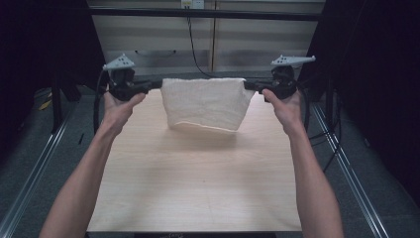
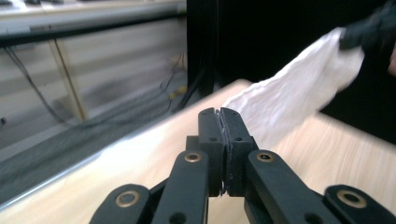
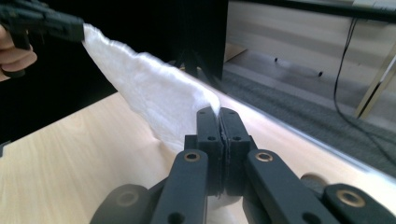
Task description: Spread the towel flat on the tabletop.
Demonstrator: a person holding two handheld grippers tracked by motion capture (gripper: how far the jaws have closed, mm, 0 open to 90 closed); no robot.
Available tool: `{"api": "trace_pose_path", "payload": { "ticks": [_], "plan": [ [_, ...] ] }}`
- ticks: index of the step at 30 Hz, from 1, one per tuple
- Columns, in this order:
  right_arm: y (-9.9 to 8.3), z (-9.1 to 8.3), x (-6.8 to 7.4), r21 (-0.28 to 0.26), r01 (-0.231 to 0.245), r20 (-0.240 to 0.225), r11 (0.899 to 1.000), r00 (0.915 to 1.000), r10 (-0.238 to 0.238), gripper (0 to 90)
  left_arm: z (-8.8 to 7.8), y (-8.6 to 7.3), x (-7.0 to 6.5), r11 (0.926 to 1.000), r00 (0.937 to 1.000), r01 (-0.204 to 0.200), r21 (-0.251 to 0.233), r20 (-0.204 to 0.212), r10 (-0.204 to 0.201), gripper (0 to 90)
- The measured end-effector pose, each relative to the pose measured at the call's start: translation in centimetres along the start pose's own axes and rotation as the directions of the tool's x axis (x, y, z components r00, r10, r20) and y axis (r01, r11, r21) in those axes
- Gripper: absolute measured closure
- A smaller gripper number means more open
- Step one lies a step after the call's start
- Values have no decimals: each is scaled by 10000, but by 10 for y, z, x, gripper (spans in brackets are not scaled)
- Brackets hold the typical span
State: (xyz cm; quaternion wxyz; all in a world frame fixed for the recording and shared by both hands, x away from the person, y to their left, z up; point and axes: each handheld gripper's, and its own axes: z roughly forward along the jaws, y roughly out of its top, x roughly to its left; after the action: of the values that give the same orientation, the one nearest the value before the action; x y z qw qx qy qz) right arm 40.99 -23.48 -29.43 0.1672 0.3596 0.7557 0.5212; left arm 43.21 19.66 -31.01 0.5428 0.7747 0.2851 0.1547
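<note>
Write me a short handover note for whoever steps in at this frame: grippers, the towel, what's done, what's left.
Left gripper: shut on the left top corner of the white towel.
Right gripper: shut on the right top corner.
Towel: stretched between the two grippers above the far end of the wooden table, hanging like a sheet, its lower edge at or just touching the tabletop.
Done: both corners picked up and the towel spread out.
Left: probably lay it down flat or fold it, then release; the pictures do not settle which.
</note>
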Motion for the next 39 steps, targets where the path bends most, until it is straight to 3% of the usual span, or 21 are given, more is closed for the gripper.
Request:
{"api": "trace_pose_path", "payload": {
  "ticks": [1,4,6,9,15,20,25,31,34,39],
  "plan": [
    [-16,3,0,204,-60,-98,9998,9999,62,888,0,-12,-1,9999,10000,-14,155,15,14,888],
    [-29,6,1,350,-137,-212,9993,9997,144,888,-2,-23,-2,9998,9999,90,166,105,-92,888],
    [-46,10,10,607,64,-484,9981,9988,-34,888,-10,-34,-7,9998,9995,214,21,241,-215,888],
    [-52,11,15,885,263,-498,9957,9985,-220,888,-14,-42,-11,9995,9986,300,-43,434,-298,888],
    [-74,5,27,920,292,-817,9953,9964,-216,887,-25,-76,-20,9979,9949,649,-46,779,-643,888],
    [-98,3,30,1169,241,-818,9929,9965,-145,887,-23,-107,-32,9961,9910,789,399,1052,-827,888],
    [-111,2,32,1211,114,-898,9926,9960,-5,887,-19,-121,-37,9946,9892,812,653,1167,-885,887],
    [-144,-8,49,1474,101,-1144,9890,9934,69,883,-25,-141,-49,9927,9835,839,865,1530,-964,887],
    [-170,-18,62,1726,125,-1297,9849,9915,101,876,-26,-158,-60,9897,9806,704,1245,1733,-916,886],
    [-189,-24,73,1894,96,-1520,9819,9882,196,868,-28,-172,-67,9863,9787,701,1490,1810,-969,884]
  ]
}}
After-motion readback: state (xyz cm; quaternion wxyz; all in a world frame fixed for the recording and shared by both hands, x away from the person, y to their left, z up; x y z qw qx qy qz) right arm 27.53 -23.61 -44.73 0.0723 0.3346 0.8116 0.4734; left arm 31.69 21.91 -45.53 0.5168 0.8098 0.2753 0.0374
